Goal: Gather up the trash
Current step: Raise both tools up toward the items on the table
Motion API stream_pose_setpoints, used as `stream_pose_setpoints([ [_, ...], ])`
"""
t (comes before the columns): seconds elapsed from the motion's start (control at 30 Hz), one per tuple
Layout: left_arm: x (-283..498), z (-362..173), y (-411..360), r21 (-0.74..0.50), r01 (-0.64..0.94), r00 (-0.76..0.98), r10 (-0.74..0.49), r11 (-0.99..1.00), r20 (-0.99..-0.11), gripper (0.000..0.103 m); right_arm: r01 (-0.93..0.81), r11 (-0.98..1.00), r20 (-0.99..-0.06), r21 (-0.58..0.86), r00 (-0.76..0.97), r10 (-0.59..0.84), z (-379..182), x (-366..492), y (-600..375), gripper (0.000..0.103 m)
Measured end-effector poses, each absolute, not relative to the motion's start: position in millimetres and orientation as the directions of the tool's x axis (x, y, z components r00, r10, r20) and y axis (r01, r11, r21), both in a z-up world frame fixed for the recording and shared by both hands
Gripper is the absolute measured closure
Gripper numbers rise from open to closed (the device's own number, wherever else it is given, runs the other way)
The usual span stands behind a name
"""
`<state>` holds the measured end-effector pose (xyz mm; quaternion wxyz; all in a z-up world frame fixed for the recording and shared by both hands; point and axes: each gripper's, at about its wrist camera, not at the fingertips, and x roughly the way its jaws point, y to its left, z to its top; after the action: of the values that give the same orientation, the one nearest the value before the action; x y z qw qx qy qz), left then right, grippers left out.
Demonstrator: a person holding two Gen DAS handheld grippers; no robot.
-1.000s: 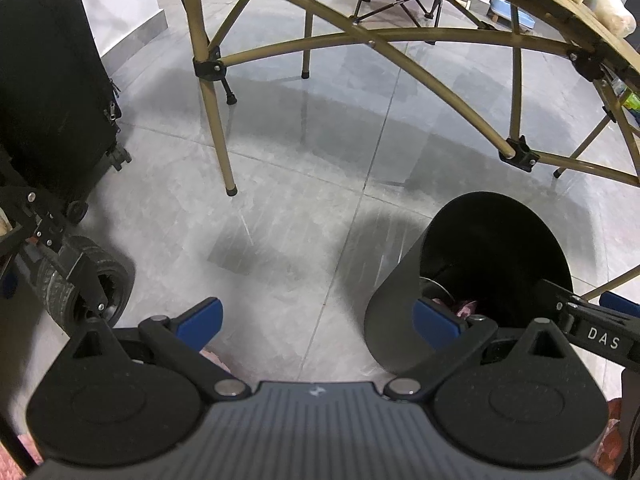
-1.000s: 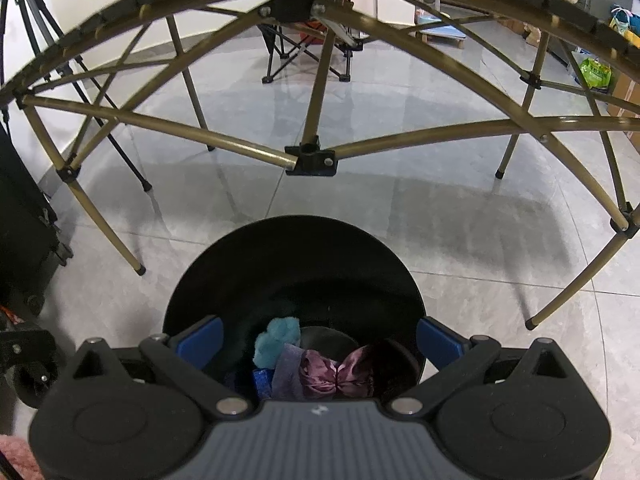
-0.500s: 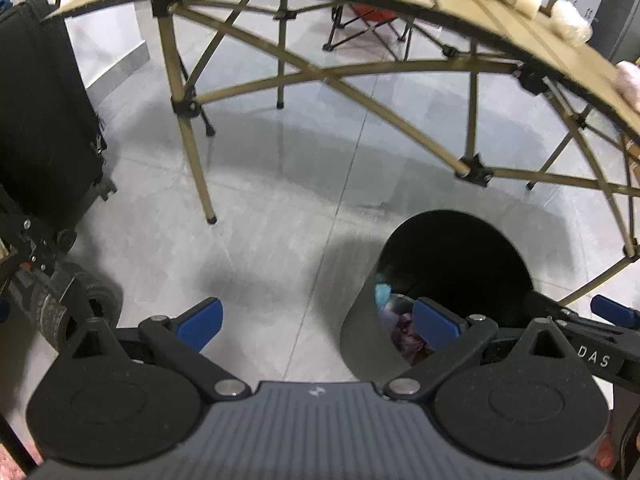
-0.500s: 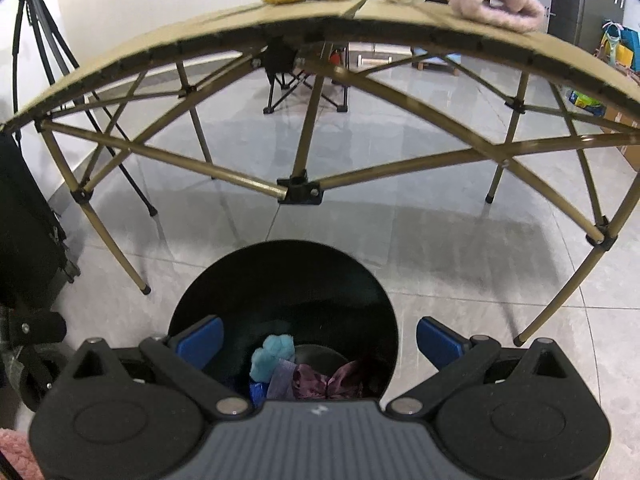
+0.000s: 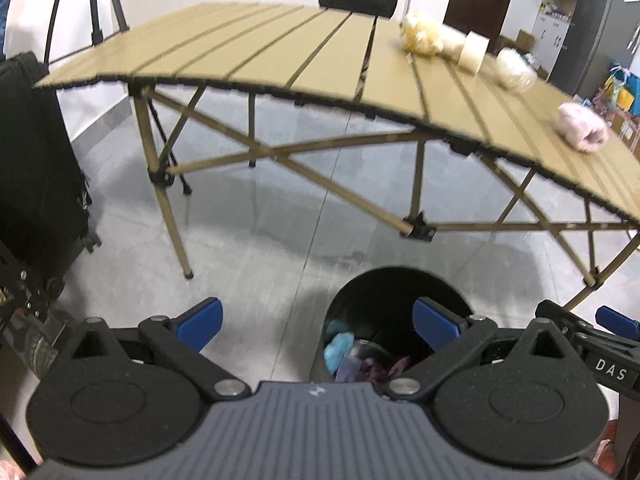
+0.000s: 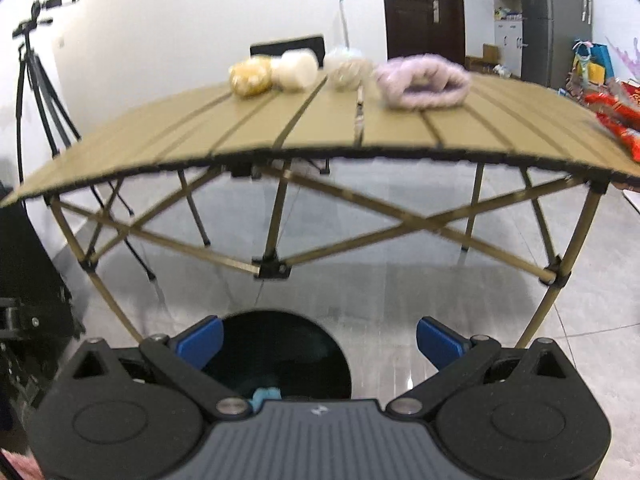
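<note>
While both grippers hang wide open and empty, left (image 5: pixel 316 322) and right (image 6: pixel 318 338) sit above black bin (image 5: pixel 360 292) on floor; blue and purple scraps (image 5: pixel 340 350) inside; pink fluffy trash (image 6: pixel 422 82) on table (image 6: pixel 200 128).

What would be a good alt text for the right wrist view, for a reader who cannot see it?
The open, empty right claw hangs above a black trash bin on the floor, facing a tan folding table. On the table lie a yellow ball, a cream ball, a pink fuzzy band and red wrappers.
</note>
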<state>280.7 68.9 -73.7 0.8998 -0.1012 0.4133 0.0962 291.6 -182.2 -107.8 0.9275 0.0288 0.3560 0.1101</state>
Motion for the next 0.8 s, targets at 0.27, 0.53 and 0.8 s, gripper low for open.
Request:
stream_pose_setpoints([
  [0.27,289,-47,57,-0.121,-0.239,0.694,0.082,0.964,-0.715,0.000,-0.199,0.969,-0.525,0.149,0.814,0.248,-72,291,-205,0.000],
  [0.53,314,-28,41,-0.108,-0.216,0.732,0.088,0.970,-0.676,0.000,-0.212,0.964,-0.404,0.160,0.877,0.260,-46,309,-224,0.000],
  [0.8,354,-18,28,-0.102,-0.201,0.745,0.085,0.974,-0.662,0.000,-0.190,0.966,-0.386,0.177,0.889,0.245,-41,346,-234,0.000],
])
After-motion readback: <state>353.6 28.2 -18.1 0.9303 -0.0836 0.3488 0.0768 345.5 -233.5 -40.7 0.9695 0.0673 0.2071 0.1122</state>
